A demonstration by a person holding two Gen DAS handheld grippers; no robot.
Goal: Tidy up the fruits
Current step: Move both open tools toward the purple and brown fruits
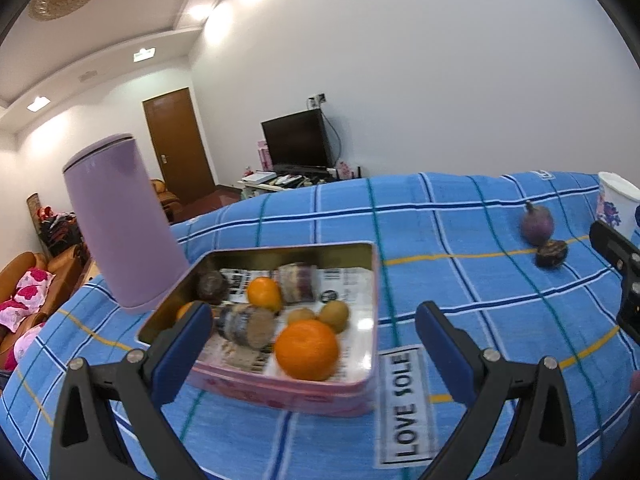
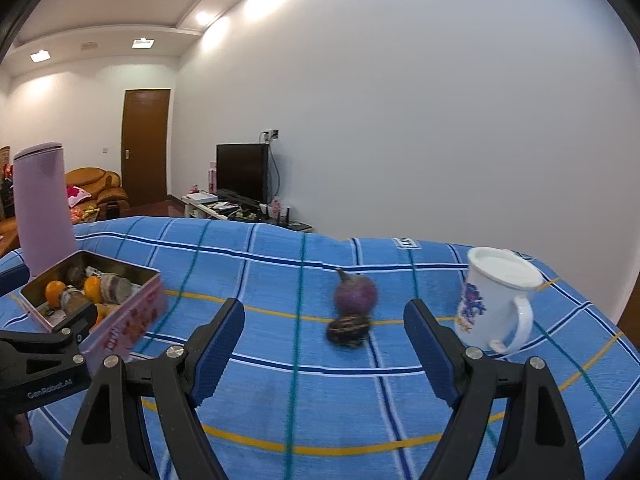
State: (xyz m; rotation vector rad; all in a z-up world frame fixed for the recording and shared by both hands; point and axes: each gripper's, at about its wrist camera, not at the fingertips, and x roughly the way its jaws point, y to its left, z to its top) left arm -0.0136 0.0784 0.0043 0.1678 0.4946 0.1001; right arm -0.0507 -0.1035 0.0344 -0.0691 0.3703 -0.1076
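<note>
While both claws gape wide, the right claw (image 2: 324, 344) must next grab the purple fruit (image 2: 355, 294) for the tin (image 2: 132, 304).

We hold our left black two-finger tool with blue pads (image 1: 314, 350) spread wide, gripping nothing. Our right black two-finger tool with blue pads (image 2: 324, 346) is likewise spread wide and bare, level with the left tool beside it.

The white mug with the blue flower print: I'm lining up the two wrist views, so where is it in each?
Left wrist: white mug at the far right edge, partly cut off.
Right wrist: white mug right of centre, upright, handle facing right.
Shared landmark: the purple round fruit, left of the mug.
</note>
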